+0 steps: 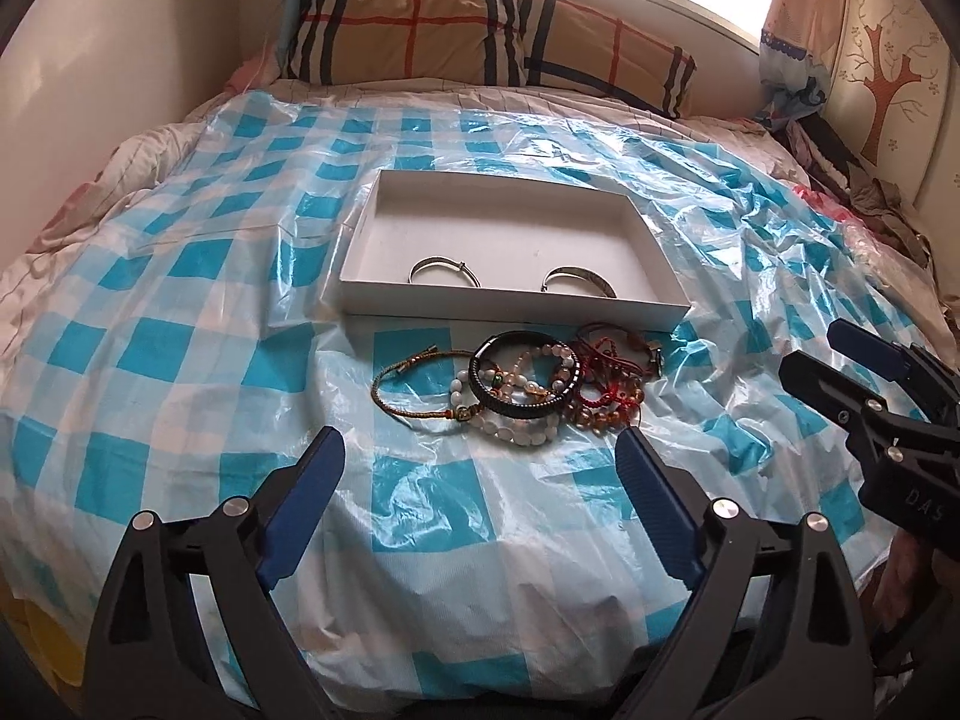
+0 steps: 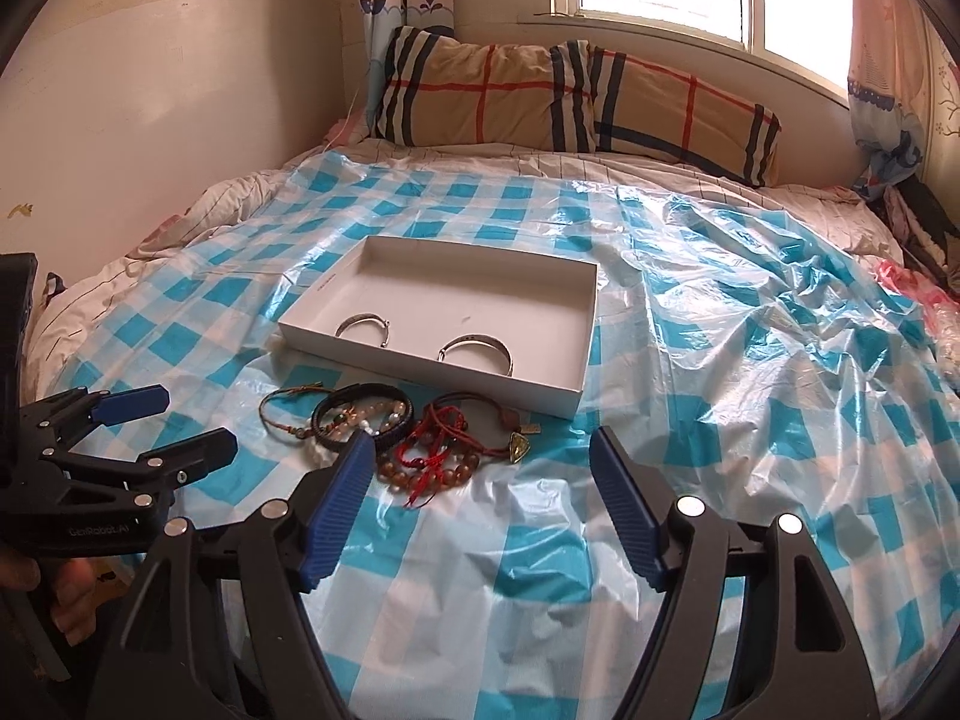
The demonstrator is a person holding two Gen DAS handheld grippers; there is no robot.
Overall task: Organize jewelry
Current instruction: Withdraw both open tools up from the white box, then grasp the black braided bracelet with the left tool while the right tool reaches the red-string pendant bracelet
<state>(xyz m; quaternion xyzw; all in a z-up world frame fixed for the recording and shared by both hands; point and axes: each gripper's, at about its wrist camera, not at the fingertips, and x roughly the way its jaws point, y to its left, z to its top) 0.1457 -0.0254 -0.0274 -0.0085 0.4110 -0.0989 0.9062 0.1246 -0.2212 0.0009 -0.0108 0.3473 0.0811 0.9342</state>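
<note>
1. White box (image 1: 651, 252) lies open on the bed's checked sheet (image 1: 180, 324), already holding two silver bangles (image 1: 433, 270), likely sorted first.
2. Remaining bracelets (image 1: 516, 384) lie tangled in a pile just before the box.
3. Left gripper (image 1: 480, 450) and right gripper (image 2: 477, 450) hover near the pile, both released and empty.
4. Cords intertwine with beads; lifting one may drag others.

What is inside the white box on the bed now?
Inside the white box lie two silver bangles, side by side near its front wall. That wall hides their lower edges in the left wrist view. The rest of the floor is bare.
</note>
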